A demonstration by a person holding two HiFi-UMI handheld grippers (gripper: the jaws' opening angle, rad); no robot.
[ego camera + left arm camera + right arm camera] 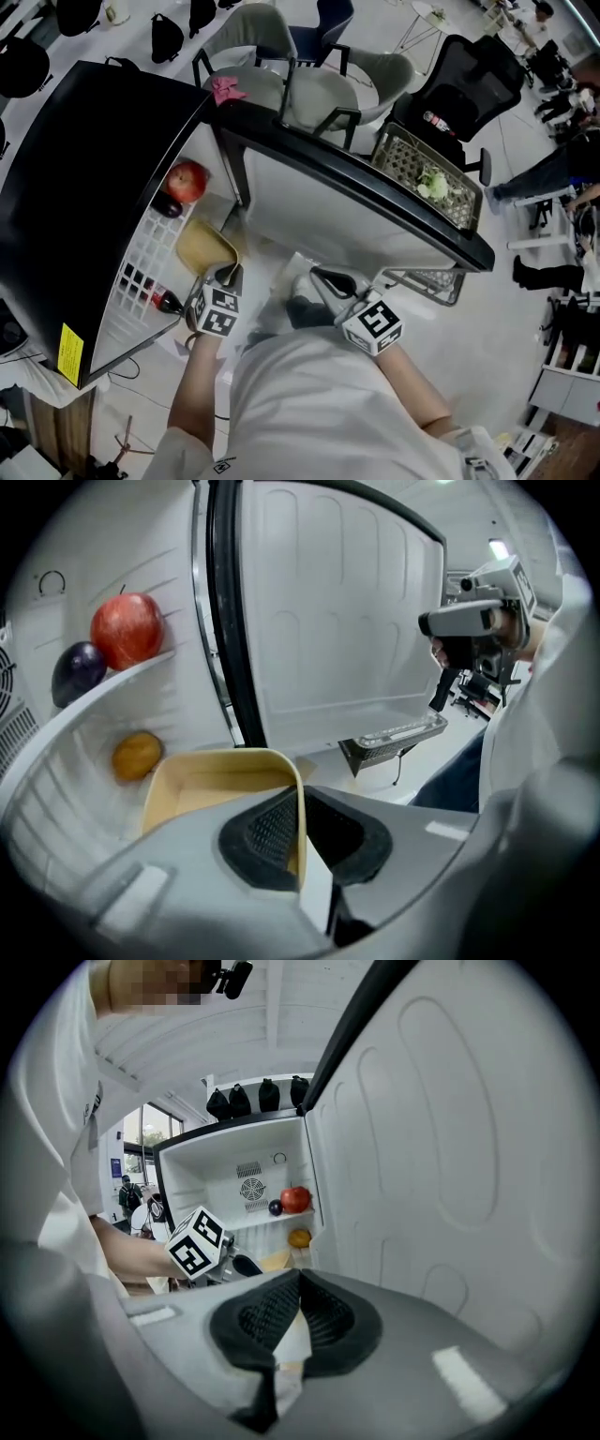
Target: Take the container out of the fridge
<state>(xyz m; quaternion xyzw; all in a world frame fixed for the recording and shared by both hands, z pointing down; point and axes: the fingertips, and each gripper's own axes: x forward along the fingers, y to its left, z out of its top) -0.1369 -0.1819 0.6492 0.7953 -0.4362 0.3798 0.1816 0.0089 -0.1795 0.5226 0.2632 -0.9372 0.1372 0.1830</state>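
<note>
Left gripper view: container (192, 787) wall pinched between fingers (265, 833).

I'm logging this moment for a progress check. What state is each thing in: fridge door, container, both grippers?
Fridge door: open.
Container: wall clamped between jaws, nothing visible inside.
Left gripper: shut on the container.
Right gripper: shut, holding nothing.

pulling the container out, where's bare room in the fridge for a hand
Bare: lower shelf left of the orange. Crowded: apple and plum on the upper shelf; the container, in the left hand-held gripper, fills the front.
</note>
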